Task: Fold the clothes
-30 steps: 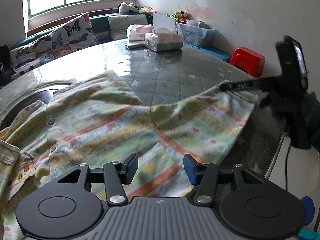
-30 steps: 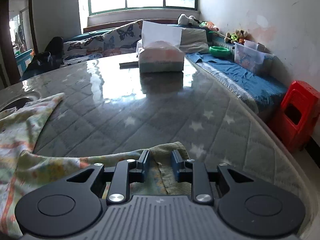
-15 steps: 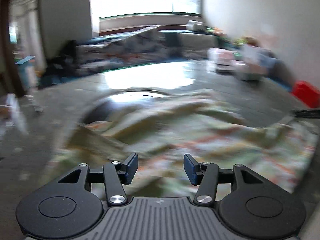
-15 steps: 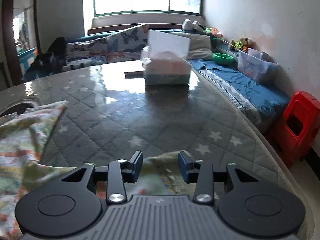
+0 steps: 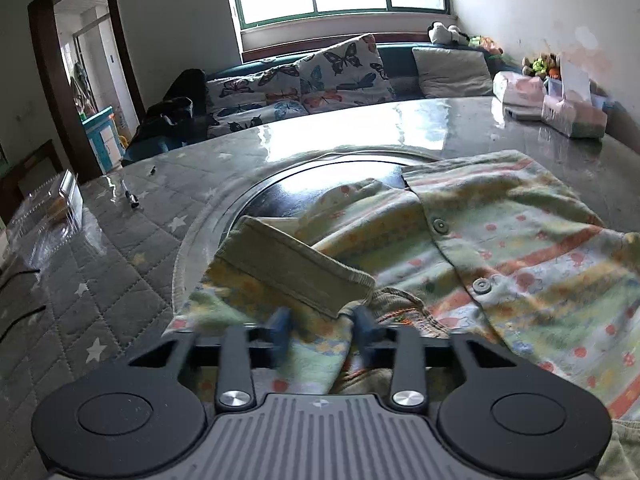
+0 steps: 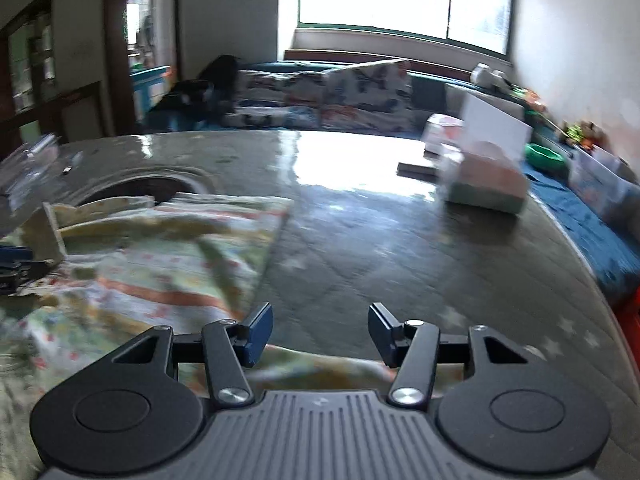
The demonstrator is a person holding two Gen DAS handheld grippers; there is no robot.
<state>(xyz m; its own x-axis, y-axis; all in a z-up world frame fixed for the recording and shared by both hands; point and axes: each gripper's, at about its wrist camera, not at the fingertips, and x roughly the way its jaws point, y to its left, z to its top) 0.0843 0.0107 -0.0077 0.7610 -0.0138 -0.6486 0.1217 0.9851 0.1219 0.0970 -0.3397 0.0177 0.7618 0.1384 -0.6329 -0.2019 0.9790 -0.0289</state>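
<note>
Just one shirt (image 5: 500,248), two hand-held grippers (image 5: 322,330) (image 6: 320,332)

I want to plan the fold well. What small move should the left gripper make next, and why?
Probably close the left gripper on the sleeve cuff. Its fingers are apart, with the cuff's cloth lying between them, so nothing is gripped yet. The right gripper is open above the striped baby shirt and holds nothing, so the fold likely starts from the left.

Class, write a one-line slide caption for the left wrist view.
Left gripper with jaws around a sleeve cuff of the striped baby shirt.
</note>
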